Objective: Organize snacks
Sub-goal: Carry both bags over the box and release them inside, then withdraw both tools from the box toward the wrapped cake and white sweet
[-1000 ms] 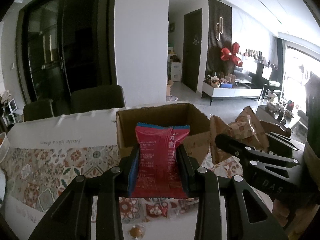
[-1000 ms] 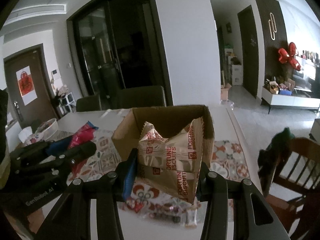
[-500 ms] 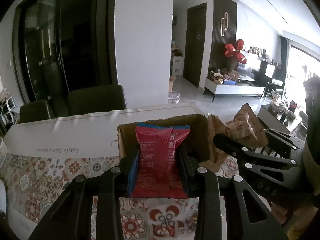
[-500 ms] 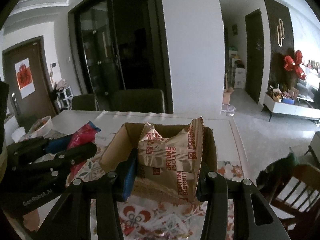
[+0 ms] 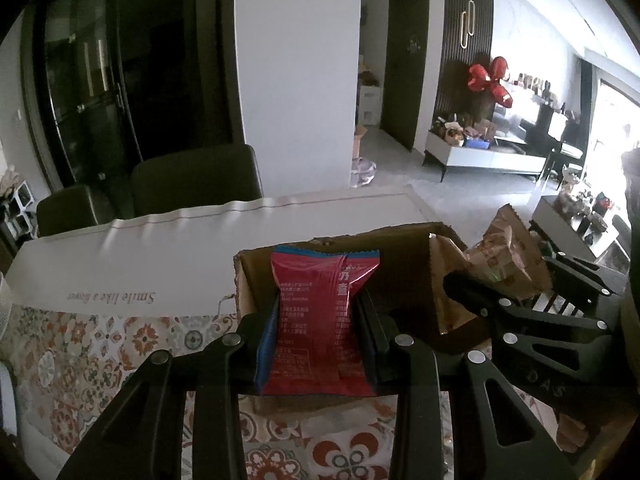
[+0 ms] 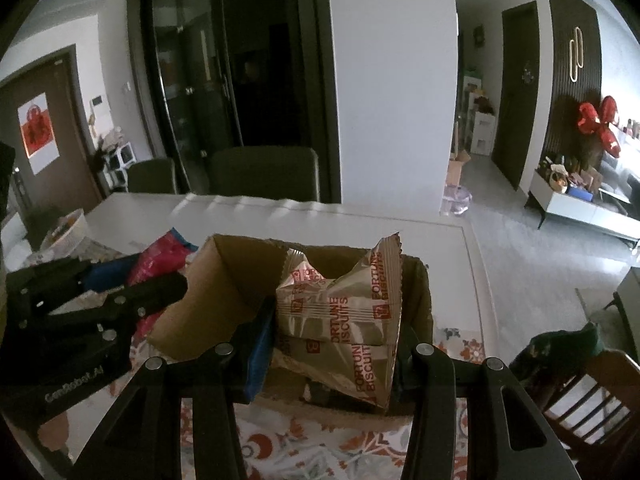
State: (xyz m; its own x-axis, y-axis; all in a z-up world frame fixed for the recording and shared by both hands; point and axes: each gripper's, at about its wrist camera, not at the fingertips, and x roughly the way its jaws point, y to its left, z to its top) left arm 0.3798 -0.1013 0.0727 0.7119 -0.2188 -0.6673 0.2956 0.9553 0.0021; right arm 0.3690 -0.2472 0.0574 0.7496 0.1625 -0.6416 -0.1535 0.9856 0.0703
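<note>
Both grippers have been closing in on the cardboard box [image 5: 404, 256] over the last second, so it's filling way more of each view now, meaning the drop looks close. The left gripper [image 5: 318, 322] is squeezing its fingers on the red snack packet [image 5: 320, 316], holding it over the box's near left wall. The right gripper [image 6: 332, 344] is clamping the gold Fortune Biscuits packets [image 6: 344, 320] right over the opening. They're crowding each other side by side, so I'd guess letting go one at a time is safer. Around them: the patterned tablecloth [image 5: 100, 344] covering the surface, a dark chair [image 5: 196, 184] at the far edge and a wooden chair [image 6: 592, 392] on the right.
</note>
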